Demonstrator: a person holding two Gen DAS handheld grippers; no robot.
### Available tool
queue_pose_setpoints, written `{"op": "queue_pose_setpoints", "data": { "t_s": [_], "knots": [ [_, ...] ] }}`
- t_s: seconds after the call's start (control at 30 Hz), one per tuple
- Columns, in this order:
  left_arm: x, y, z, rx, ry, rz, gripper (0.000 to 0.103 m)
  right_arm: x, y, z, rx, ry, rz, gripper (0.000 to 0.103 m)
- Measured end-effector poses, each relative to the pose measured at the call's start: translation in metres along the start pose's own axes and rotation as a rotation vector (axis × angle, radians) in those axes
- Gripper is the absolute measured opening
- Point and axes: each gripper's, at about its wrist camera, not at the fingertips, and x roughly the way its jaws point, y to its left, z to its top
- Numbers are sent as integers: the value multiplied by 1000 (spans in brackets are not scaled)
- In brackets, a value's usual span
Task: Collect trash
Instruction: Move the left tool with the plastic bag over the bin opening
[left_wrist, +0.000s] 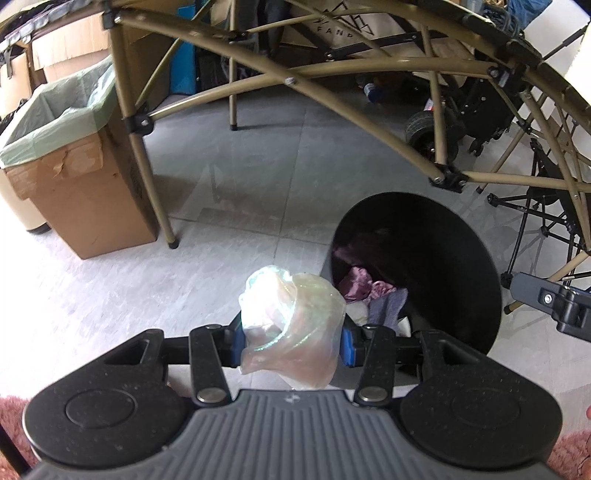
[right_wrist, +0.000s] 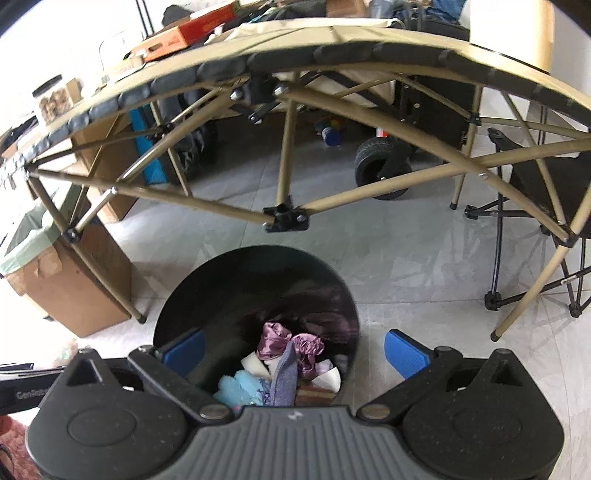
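My left gripper (left_wrist: 291, 341) is shut on a crumpled piece of clear iridescent plastic wrap (left_wrist: 291, 325), held just left of a round black bin (left_wrist: 458, 280). The bin (right_wrist: 255, 280) stands on the floor with purple, blue and white scraps (right_wrist: 284, 365) inside. Directly above the bin's mouth hangs my right gripper (right_wrist: 295, 354), jaws wide open, blue pads (right_wrist: 404, 352) apart with nothing between them. Part of the right gripper (left_wrist: 554, 301) shows at the right edge of the left wrist view.
A tan folding table frame (right_wrist: 284, 177) arches over the grey tiled floor behind the bin. A cardboard box lined with a green bag (left_wrist: 70, 155) stands at the left. A black folding chair (right_wrist: 546, 206) and a wheeled cart (right_wrist: 384, 162) are at the right.
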Motion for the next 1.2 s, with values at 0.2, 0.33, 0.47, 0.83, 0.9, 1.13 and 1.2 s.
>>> {"op": "queue_pose_setpoints", "data": {
  "t_s": [0.2, 0.33, 0.47, 0.83, 0.9, 1.13, 1.2],
  "knots": [
    [2, -30, 7, 41, -11, -37, 47, -14, -25, 2, 60, -37, -17, 103],
    [7, -51, 7, 74, 3, -56, 47, -21, -43, 2, 109, -55, -40, 103],
    [9, -70, 8, 100, 12, -73, 47, -24, -62, 0, 156, -64, -62, 103],
    [32, -120, 21, 157, 41, -95, 47, -25, -104, -9, 240, -67, -108, 103],
    [38, -127, 24, 162, 48, -89, 47, -24, -110, -10, 255, -64, -114, 103],
    [55, -138, 27, 164, 77, -66, 47, -17, -126, -15, 287, -44, -128, 103],
    [59, -140, 27, 165, 84, -60, 47, -15, -129, -17, 294, -39, -132, 103]
  ]
}}
